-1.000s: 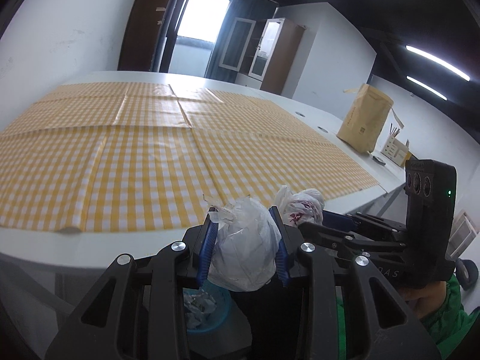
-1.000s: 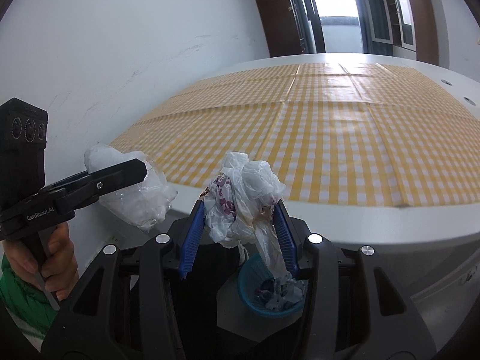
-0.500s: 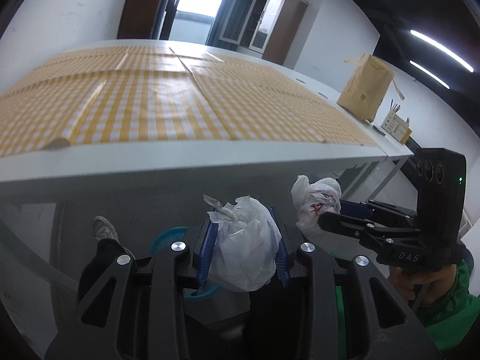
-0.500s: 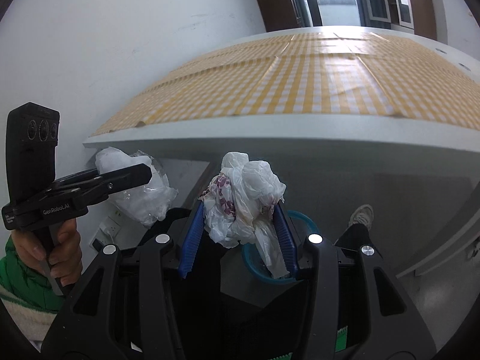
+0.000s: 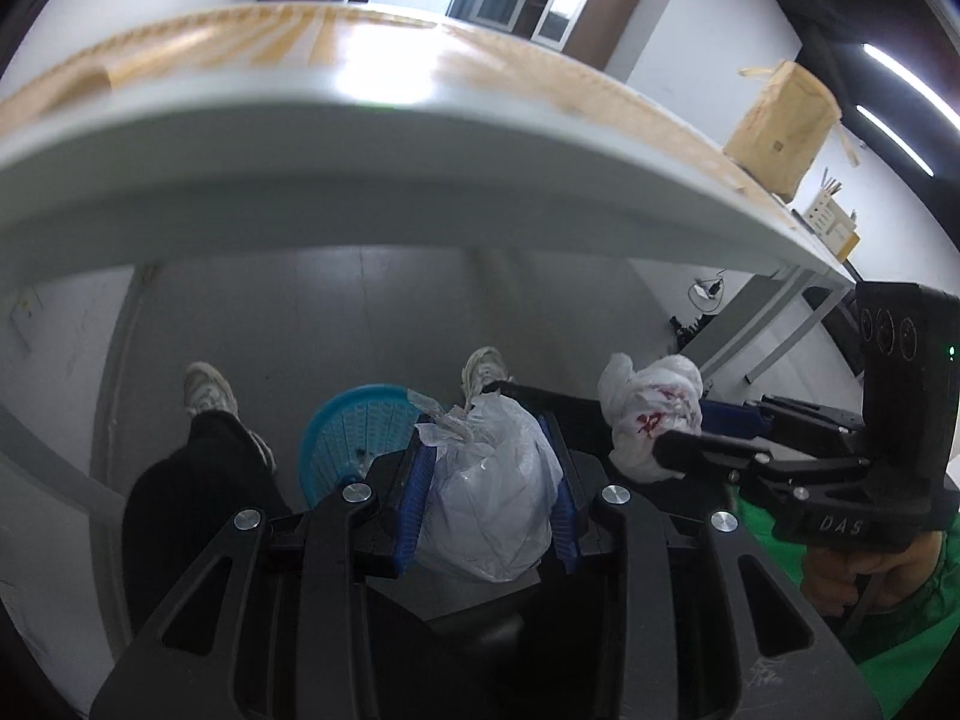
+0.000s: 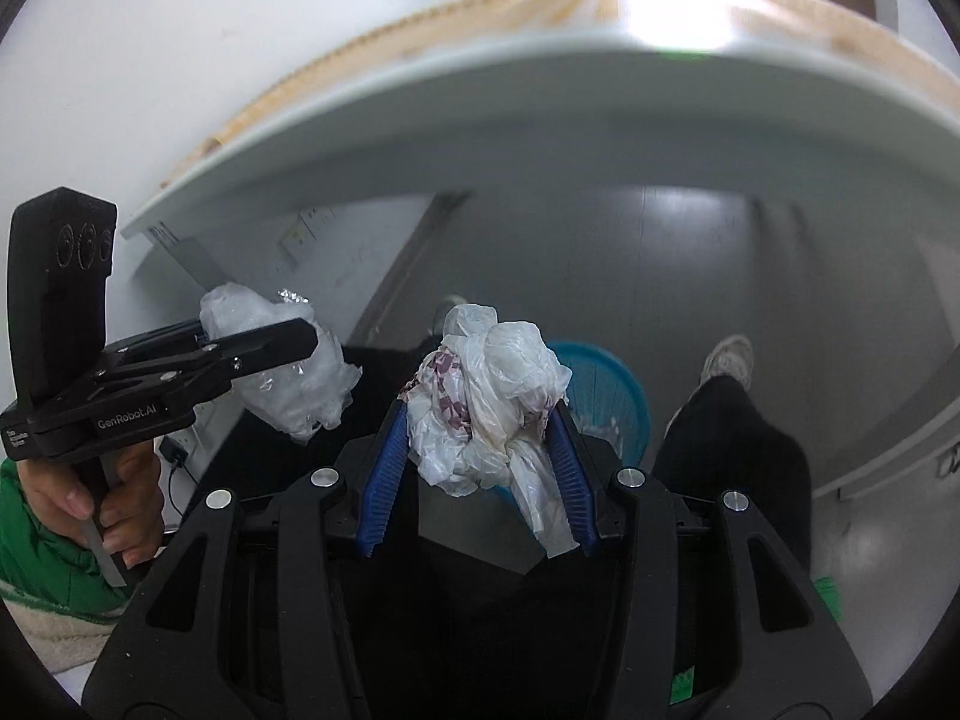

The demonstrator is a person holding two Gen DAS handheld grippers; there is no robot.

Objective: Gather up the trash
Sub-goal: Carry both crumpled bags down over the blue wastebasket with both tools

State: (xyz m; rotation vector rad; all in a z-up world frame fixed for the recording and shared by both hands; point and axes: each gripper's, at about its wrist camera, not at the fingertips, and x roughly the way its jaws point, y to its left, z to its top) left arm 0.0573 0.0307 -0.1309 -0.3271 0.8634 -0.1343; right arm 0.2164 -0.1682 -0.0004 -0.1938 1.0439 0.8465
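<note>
**Two wads held above the bin**

The left gripper (image 5: 489,489) is clenched on a clear bag (image 5: 492,504), its blue pads pressing both flanks. The right gripper (image 6: 480,450) is likewise clenched on a printed bag (image 6: 486,414), a white wad with dark red marks and a loose tail hanging past one pad.

Landmark: the blue bin (image 5: 354,438) on the floor, below the table (image 5: 360,180) edge. Both wads hang above the bin, the clear one just right of its rim in the left view, the printed one in front of its near rim in the right view.

Both look light, soft and crushable, probably slippery film that may cling to the pads on release; the bunched middle is the safest hold.

Count: two grippers, two wads, one bin with some scraps inside, two shoes beside the bin.
</note>
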